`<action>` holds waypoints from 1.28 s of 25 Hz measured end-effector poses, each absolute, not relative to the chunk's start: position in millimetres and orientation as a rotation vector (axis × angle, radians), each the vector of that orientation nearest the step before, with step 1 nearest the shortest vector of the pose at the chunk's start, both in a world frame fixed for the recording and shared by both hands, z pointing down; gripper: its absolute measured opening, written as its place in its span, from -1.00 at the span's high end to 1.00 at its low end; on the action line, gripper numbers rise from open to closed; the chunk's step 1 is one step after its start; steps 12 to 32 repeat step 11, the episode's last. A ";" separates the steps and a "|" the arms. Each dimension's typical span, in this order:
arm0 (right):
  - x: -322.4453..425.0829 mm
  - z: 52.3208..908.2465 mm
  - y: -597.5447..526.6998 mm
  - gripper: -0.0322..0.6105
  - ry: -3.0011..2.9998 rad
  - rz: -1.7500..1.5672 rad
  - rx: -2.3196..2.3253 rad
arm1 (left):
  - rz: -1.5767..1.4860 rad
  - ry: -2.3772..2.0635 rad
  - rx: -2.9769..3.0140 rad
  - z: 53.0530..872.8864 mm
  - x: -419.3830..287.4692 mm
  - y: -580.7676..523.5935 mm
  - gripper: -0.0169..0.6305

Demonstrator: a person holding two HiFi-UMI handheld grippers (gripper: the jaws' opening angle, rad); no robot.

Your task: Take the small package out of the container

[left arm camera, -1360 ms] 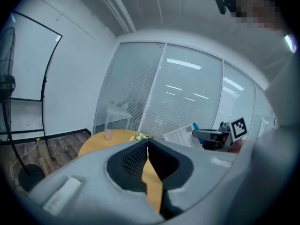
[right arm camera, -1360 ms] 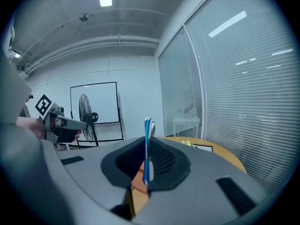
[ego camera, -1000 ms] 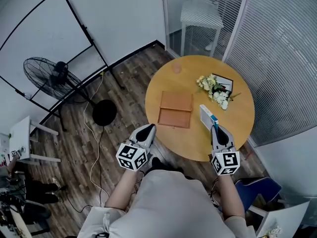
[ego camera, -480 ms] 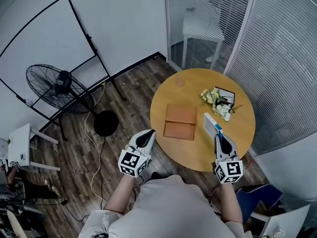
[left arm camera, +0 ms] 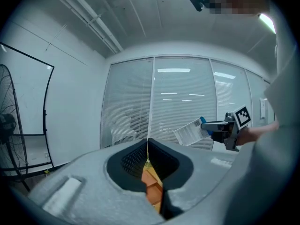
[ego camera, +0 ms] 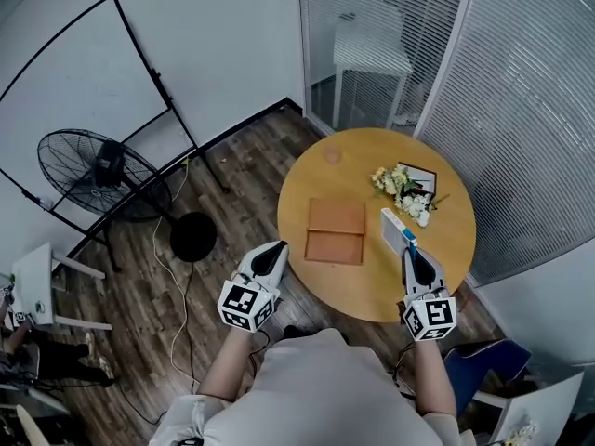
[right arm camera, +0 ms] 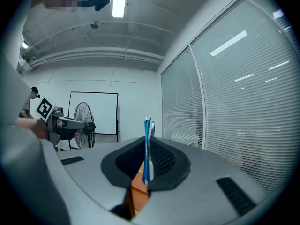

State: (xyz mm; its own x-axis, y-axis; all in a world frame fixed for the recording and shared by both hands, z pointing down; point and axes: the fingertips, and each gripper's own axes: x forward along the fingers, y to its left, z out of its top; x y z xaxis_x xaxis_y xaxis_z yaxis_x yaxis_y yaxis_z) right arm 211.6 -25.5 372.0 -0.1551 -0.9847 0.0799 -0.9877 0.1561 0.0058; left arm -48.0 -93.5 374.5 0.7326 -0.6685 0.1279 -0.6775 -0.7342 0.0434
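A flat brown container [ego camera: 335, 231] lies on the round wooden table [ego camera: 437, 258]. The small package [ego camera: 393, 229], white with a blue edge, is held above the table to the container's right, apart from it. My right gripper [ego camera: 407, 246] is shut on its near end. In the right gripper view the package [right arm camera: 147, 139] stands edge-on between the jaws. From the left gripper view the package [left arm camera: 190, 132] shows in the right gripper [left arm camera: 212, 127]. My left gripper [ego camera: 276, 247] hovers at the table's left edge, shut and holding nothing.
A bunch of pale flowers [ego camera: 402, 184] and a dark-framed card lie at the table's far right. A standing fan [ego camera: 88, 170] and a whiteboard frame [ego camera: 139, 63] stand to the left, with cables on the wooden floor. Glass walls with blinds rise behind the table; a blue chair [ego camera: 483, 356] sits lower right.
The head view has shifted a little. Both grippers keep much the same places, and the package stays in the right gripper beside the container.
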 end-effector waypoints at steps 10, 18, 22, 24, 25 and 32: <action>208.5 370.4 -38.7 0.82 -2.331 0.064 2.007 | 0.145 -1.095 2.843 372.1 -48.8 -108.3 0.89; 209.1 371.2 -37.4 0.82 -2.330 0.061 2.007 | 0.142 -1.097 2.843 372.5 -48.5 -106.7 0.89; 209.1 371.2 -37.4 0.82 -2.330 0.061 2.007 | 0.142 -1.097 2.843 372.5 -48.5 -106.7 0.89; 209.1 371.2 -37.4 0.82 -2.330 0.061 2.007 | 0.142 -1.097 2.843 372.5 -48.5 -106.7 0.89; 209.1 371.2 -37.4 0.82 -2.330 0.061 2.007 | 0.142 -1.097 2.843 372.5 -48.5 -106.7 0.89; 209.1 371.2 -37.4 0.82 -2.330 0.061 2.007 | 0.142 -1.097 2.843 372.5 -48.5 -106.7 0.89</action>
